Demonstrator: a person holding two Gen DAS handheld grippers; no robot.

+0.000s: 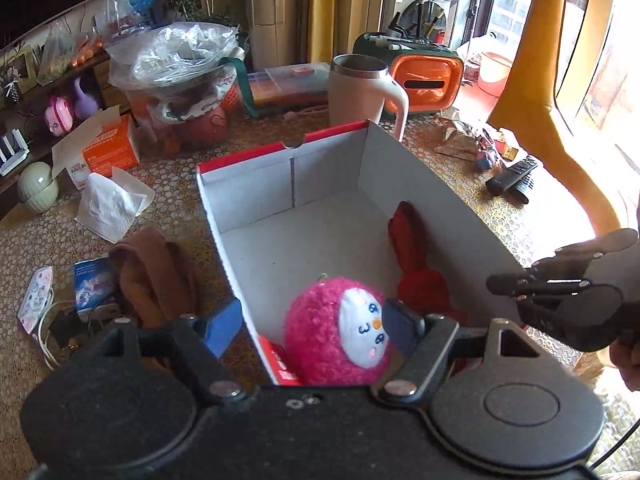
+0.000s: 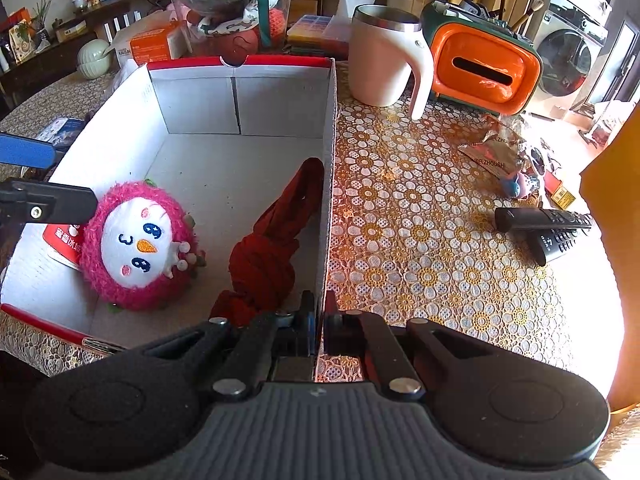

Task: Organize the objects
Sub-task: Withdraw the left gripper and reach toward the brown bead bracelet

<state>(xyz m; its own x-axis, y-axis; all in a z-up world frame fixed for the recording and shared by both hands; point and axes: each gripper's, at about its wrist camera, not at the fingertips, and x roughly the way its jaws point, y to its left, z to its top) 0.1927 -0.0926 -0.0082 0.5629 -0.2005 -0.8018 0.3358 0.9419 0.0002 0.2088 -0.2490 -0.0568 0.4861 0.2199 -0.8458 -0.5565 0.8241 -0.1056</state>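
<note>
The flower-patterned table [image 2: 420, 216] carries a cardboard box [image 2: 330, 168], mug [image 2: 380, 60], remotes [image 2: 548, 228] and tissue holder [image 2: 484, 68].

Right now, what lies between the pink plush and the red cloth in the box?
Nothing: only bare box floor separates the pink plush from the red cloth, clearest in the right wrist view.

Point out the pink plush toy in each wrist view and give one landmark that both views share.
Left wrist view: the pink plush toy sits low and centre, in the near end of the white cardboard box, its face turned sideways.
Right wrist view: the pink plush toy lies lower left, in the box's near left corner, face toward the camera.
Shared landmark: the cream mug standing just beyond the box's far right corner.
</note>
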